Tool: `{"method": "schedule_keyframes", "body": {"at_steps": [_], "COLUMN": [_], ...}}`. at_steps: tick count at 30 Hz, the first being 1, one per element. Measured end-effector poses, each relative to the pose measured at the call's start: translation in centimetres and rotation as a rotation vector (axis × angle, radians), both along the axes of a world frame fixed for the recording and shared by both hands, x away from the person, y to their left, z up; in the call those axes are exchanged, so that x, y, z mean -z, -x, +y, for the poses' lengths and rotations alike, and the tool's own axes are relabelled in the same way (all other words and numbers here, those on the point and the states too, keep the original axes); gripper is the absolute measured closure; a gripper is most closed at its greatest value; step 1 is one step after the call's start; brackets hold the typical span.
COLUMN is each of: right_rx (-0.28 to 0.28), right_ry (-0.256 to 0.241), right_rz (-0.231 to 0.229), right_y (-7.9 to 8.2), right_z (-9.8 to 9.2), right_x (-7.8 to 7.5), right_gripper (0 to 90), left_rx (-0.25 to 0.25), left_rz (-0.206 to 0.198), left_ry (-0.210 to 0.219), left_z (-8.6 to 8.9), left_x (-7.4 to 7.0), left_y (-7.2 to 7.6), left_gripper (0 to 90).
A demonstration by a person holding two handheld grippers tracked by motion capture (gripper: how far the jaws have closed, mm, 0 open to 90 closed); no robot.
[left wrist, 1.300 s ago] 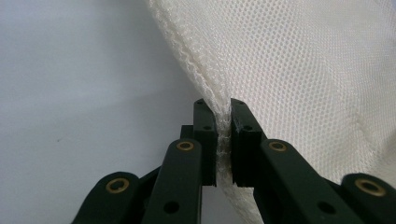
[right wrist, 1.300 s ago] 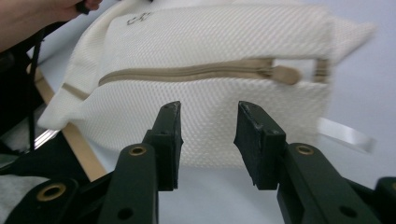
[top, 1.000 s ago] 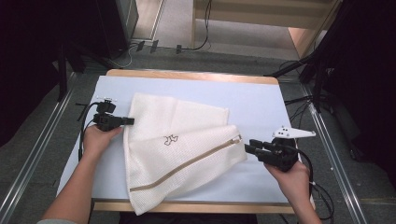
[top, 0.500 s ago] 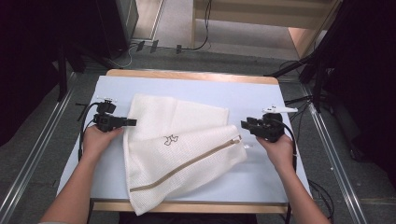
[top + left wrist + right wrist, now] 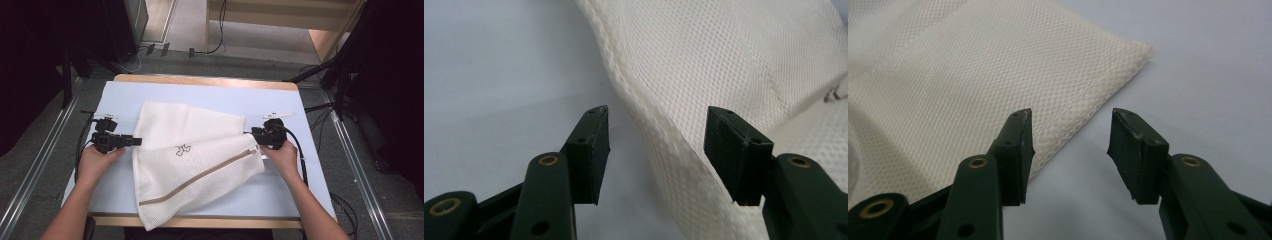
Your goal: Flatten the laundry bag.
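A white mesh bag (image 5: 200, 135) with a tan zipper (image 5: 200, 175) and a small dark emblem (image 5: 182, 148) lies folded on the pale blue table top (image 5: 125, 95). My left gripper (image 5: 136, 142) is at the bag's left edge. In the left gripper view it (image 5: 656, 125) stands open with the bag's stitched seam (image 5: 639, 95) running between the jaws. At the bag's right corner, by the upper end of the zipper, is my right gripper (image 5: 254, 132). It (image 5: 1070, 130) is open, and the mesh edge (image 5: 973, 75) reaches just past its left jaw.
The table has a wooden rim (image 5: 200, 80) at the back and front. Metal rails (image 5: 350, 150) run along both sides on the floor. Cables (image 5: 150, 50) lie on the floor beyond the table. Dark stands (image 5: 350, 65) flank it.
My right gripper has moved away from the table's front right, forward and left to the bag's right corner. The left gripper and the bag have stayed put.
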State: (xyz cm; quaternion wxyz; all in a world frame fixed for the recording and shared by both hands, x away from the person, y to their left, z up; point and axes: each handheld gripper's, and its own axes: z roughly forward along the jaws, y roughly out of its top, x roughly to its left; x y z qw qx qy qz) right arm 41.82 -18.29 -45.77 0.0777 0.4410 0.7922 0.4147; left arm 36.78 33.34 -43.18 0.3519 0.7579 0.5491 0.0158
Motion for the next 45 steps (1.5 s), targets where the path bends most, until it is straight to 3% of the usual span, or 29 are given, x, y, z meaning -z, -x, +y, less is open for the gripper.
{"method": "schedule_keyframes", "body": {"at_steps": [6, 9, 11, 13, 16, 20, 22, 26, 30, 34, 39, 42, 43, 45], "right_rx": [-0.051, -0.062, -0.058, -0.048, -0.032, -0.048, -0.044, -0.015, 0.021, 0.051, 0.084, 0.098, 0.106, 0.107], "right_ry": [0.033, 0.047, 0.073, 0.095, 0.075, 0.015, -0.001, -0.029, -0.006, 0.014, 0.027, 0.017, 0.000, 0.001], "right_rz": [0.019, 0.031, 0.001, -0.022, -0.014, 0.058, 0.069, 0.029, -0.021, -0.010, 0.002, 0.004, 0.011, 0.023], "right_y": [0.2, 0.4, 0.7, 0.9, 0.9, 0.4, 0.1, -0.4, -1.1, -2.4, -4.1, -4.5, -4.6, -4.3], "right_z": [1.6, 2.3, 2.7, 2.8, 2.7, 2.5, 2.1, 0.8, -0.2, -0.6, -0.6, -0.6, -0.8, -0.9], "right_x": [1.1, 1.8, 1.8, 1.9, 2.0, 1.9, 1.6, 0.2, -0.5, -0.6, 0.0, 0.2, 0.4, 0.2], "right_gripper": [54.4, 54.3, 56.4, 63.6, 78.2, 87.2, 87.7, 87.8, 87.7, 87.2, 86.3, 81.2, 65.3, 62.0], "left_rx": [-0.010, -0.005, -0.002, -0.002, -0.002, 0.005, 0.007, 0.030, 0.056, 0.061, 0.029, 0.019, 0.024, 0.018], "left_rz": [0.024, 0.053, 0.077, 0.075, 0.083, 0.094, 0.074, 0.034, 0.021, 0.014, -0.008, -0.003, 0.000, -0.007], "left_ry": [0.023, 0.043, 0.033, 0.036, 0.035, 0.051, 0.056, 0.071, 0.051, 0.030, 0.052, 0.070, 0.064, 0.028], "left_z": [0.0, -0.1, -0.4, -0.5, -0.4, -0.3, -0.4, -1.0, -2.1, -2.9, -2.7, -2.5, -2.3, -1.9], "left_x": [0.8, 1.3, 1.7, 1.7, 1.8, 1.6, 1.2, 0.5, 0.6, 0.9, 1.2, 1.4, 1.4, 1.2], "left_y": [0.8, 0.6, 0.5, 0.4, 0.3, -0.1, -0.1, -0.6, -1.8, -3.2, -4.9, -5.0, -4.9, -4.5], "left_gripper": [48.4, 58.0, 64.5, 71.3, 80.6, 84.5, 84.5, 84.4, 84.1, 83.8, 82.2, 69.9, 61.1, 51.0]}}
